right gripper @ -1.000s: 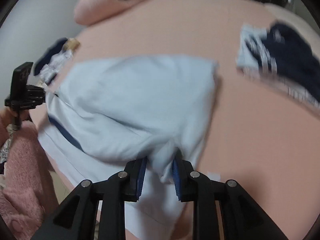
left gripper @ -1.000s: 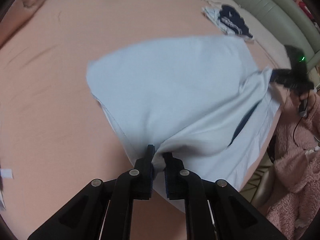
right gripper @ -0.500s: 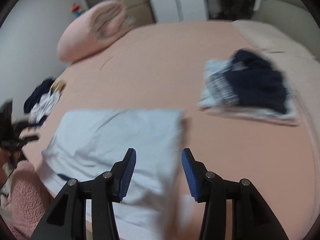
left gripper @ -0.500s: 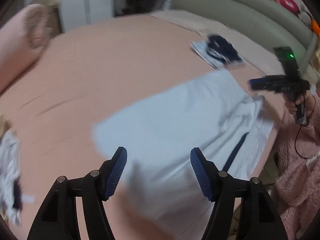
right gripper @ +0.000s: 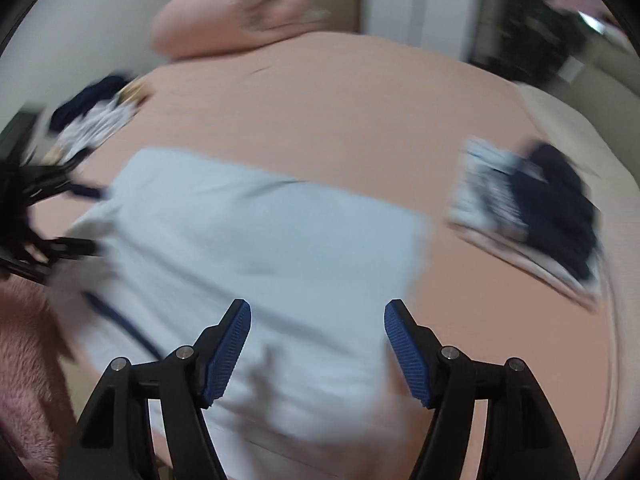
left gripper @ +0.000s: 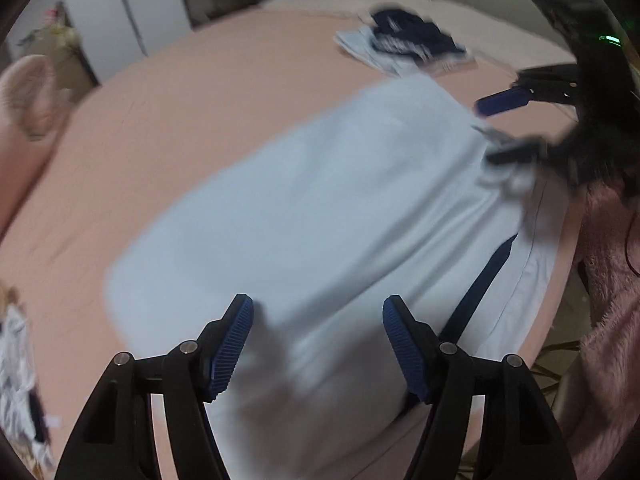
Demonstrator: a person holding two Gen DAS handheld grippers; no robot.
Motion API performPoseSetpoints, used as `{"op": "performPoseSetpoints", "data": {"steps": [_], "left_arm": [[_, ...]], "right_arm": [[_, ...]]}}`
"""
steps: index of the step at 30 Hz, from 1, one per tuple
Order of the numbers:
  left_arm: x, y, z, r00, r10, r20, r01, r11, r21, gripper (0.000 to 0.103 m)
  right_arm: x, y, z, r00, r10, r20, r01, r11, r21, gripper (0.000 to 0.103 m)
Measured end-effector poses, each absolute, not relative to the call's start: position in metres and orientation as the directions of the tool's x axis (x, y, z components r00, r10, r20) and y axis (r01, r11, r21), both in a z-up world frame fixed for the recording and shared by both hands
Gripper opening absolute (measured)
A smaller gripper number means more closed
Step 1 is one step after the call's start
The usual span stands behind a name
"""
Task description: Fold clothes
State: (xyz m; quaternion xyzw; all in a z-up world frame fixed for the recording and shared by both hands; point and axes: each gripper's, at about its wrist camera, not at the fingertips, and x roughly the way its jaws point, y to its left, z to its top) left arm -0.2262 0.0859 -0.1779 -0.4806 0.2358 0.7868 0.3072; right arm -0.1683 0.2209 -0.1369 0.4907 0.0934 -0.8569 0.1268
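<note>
- Left wrist view: the left gripper (left gripper: 318, 340) hangs over the light blue garment (left gripper: 320, 208), jaws spread wide with nothing pinched — the cloth lies below them, not between the pads.
- Right wrist view: the right gripper (right gripper: 318, 344) has just been widening its jaws; they stand apart above the near edge of the same garment, gripping nothing.
- Location: the garment lies flat on the bed (right gripper: 340, 120), folded over once, near the edge where the person's pink fleece sleeve (left gripper: 612, 272) shows.
- Risk 1: the near part sits at the bed's edge; a careless regrasp could drag it off.
- Risk 2: pinching only the top layer would likely peel the fold open.
- Risk 3: both views are blurred, so edge location is uncertain.
- Materials: thin, limp, smooth woven cloth with a dark navy stripe (left gripper: 480, 292); matte peach sheet; ribbed blue pads (left gripper: 234, 344).
- A folded stack (right gripper: 532, 208) lies well apart.
</note>
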Motion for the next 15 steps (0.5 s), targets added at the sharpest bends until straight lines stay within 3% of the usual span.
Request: {"op": "performPoseSetpoints", "data": {"steps": [2, 6, 12, 15], "left_arm": [[-0.218, 0.094, -0.191, -0.317, 0.208, -0.925, -0.749, -0.654, 0.109, 0.066], [-0.201, 0.071, -0.171, -0.27, 0.251, -0.929, -0.788, -0.613, 0.063, 0.065], [-0.225, 0.082, -0.17, -0.291, 0.292, -0.911, -0.711, -0.704, 0.002, 0.065], [-0.21, 0.092, -0.184, -0.245, 0.237, -0.94, -0.76, -0.649, 0.034, 0.065]], "right_arm": [[-0.167, 0.2, -0.156, -0.42, -0.103, -0.901, 0.381, -0.922, -0.072, 0.069], [-0.139, 0.207, -0.164, -0.376, -0.111, -0.92, 0.482, -0.871, -0.092, 0.069], [-0.167, 0.228, -0.13, -0.498, -0.189, -0.847, 0.338, -0.941, 0.012, 0.069], [-0.176, 0.198, -0.149, -0.44, -0.17, -0.881, 0.378, -0.926, -0.01, 0.069]]}}
